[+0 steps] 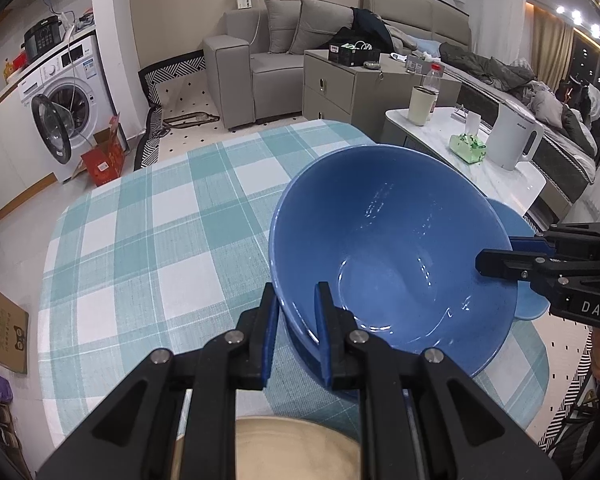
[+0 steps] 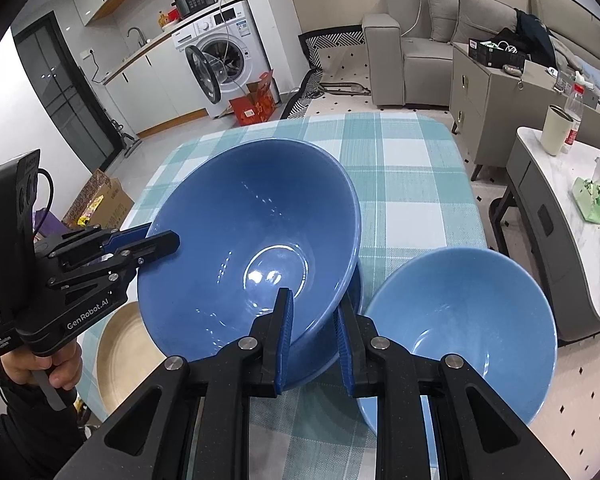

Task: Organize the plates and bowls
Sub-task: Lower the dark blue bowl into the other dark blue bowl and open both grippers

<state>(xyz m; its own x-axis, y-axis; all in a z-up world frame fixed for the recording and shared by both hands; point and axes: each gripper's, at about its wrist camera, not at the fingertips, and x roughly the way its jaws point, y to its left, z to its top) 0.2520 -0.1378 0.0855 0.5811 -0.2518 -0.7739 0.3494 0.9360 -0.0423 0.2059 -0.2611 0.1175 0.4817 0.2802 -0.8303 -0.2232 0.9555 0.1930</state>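
Note:
A large dark blue bowl (image 1: 392,248) (image 2: 252,240) is held tilted above the checked table. My left gripper (image 1: 298,308) is shut on its near rim, one finger inside and one outside. My right gripper (image 2: 314,320) is shut on the opposite rim; it shows in the left wrist view (image 1: 512,256) at the right. The left gripper shows in the right wrist view (image 2: 156,240) at the left. Another dark blue dish (image 2: 320,360) sits right under the bowl. A lighter blue bowl (image 2: 460,328) (image 1: 516,224) stands beside it. A beige plate (image 1: 296,444) (image 2: 120,356) lies at the table's near edge.
The teal checked tablecloth (image 1: 152,240) (image 2: 412,184) covers the table. A white side table (image 1: 500,176) holds a kettle (image 1: 516,136), a cup and a green tissue pack. A washing machine (image 2: 224,56), a sofa and a grey cabinet stand beyond.

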